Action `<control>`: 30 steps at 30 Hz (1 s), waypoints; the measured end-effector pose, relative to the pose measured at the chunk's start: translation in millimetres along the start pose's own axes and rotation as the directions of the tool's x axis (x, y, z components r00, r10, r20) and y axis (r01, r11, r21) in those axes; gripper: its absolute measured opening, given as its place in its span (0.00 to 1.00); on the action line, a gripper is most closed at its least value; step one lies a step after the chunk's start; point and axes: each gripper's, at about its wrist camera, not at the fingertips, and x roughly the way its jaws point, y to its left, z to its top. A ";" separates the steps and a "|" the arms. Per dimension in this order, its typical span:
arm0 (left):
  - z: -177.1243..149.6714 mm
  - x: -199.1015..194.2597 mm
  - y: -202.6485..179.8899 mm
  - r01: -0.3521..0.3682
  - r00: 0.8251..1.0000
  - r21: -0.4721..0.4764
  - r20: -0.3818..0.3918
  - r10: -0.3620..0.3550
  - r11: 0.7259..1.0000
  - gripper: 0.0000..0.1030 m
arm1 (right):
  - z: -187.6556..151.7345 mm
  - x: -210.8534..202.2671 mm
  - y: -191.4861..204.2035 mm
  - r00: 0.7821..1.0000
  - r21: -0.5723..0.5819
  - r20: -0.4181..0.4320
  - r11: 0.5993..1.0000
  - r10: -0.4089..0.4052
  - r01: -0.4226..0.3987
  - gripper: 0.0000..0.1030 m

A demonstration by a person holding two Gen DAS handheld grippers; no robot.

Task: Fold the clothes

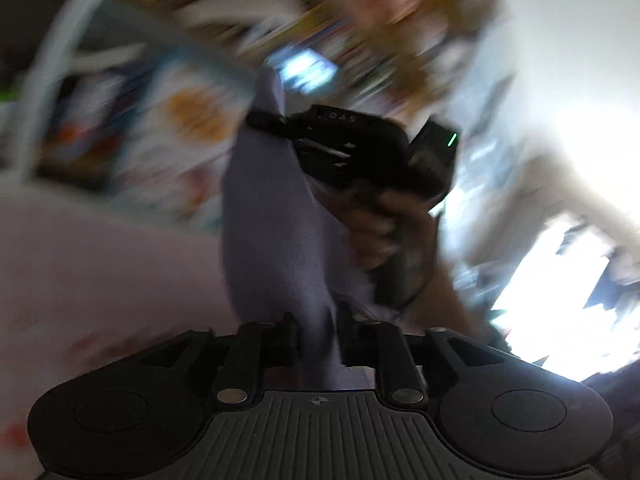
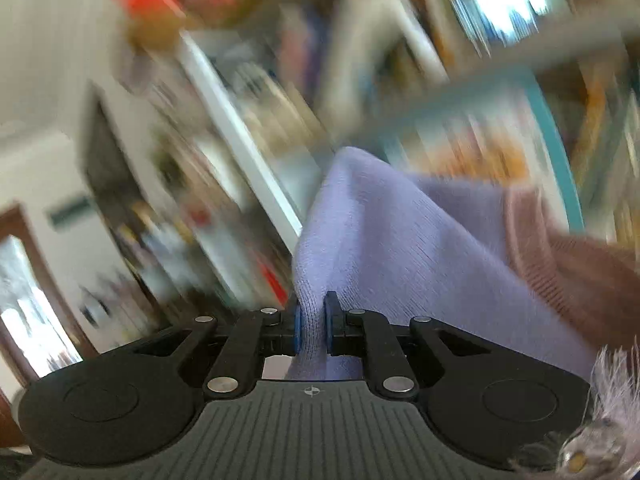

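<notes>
Both grippers are clamped on one lilac knit (image 2: pixel 400 248), which is lifted in the air between them. The left gripper (image 1: pixel 318 334) pinches a bunched strip of it that runs up and away to the right gripper (image 1: pixel 360 148), seen from the left wrist with a hand (image 1: pixel 384 232) round its handle. In the right wrist view the right gripper (image 2: pixel 312 326) has its blue pads (image 2: pixel 298 328) closed on a fold of the same cloth, which fans out to the right into a dusty pink band (image 2: pixel 560 256). A frayed fringe (image 2: pixel 616 376) hangs at the near right edge; whether it belongs to this garment is unclear.

The main risk, as I judge it, is slip: each grip holds only a narrow pinch of soft, stretchy knit, and both views are smeared with motion blur, so a fast swing could pull the cloth out of one grip and drop that end. The strip between the grippers looks twisted into a rope, and laying it down that way would give a crooked fold. The fringe could also catch in the right gripper's linkage.

A pale pink surface (image 1: pixel 100 264) lies at the near left in the left wrist view, probably where the garment would be laid. Beyond it are blurred, crowded shelves (image 2: pixel 280 92), a bright window (image 1: pixel 560 312) at right and a doorway (image 2: pixel 24 304) at far left
</notes>
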 end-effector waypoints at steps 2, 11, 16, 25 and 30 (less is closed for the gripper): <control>-9.8 -10.0 10.8 -0.131 0.991 0.030 -0.024 0.132 0.991 0.32 | -31.3 35.7 -18.3 0.993 0.035 -0.111 0.998 -0.042 0.046 0.10; 15.3 -55.6 38.4 -0.236 0.946 -0.042 0.218 0.239 0.971 0.58 | -78.6 115.4 -6.4 0.950 -0.014 -0.310 0.999 -0.042 0.039 0.10; 25.5 -30.5 31.4 -0.199 0.957 -0.015 0.211 0.198 0.980 0.60 | -83.5 95.5 7.7 0.942 -0.079 -0.335 0.997 -0.010 -0.017 0.37; 22.7 0.0 20.0 -0.231 0.964 0.068 0.154 0.218 0.971 0.63 | -87.0 -6.9 -0.2 0.956 -0.212 -0.281 0.977 -0.079 0.019 0.45; 25.5 26.6 8.0 -0.249 0.966 0.145 0.113 0.234 0.958 0.63 | -106.6 -56.6 -22.1 0.954 -0.267 -0.230 0.955 -0.194 0.130 0.44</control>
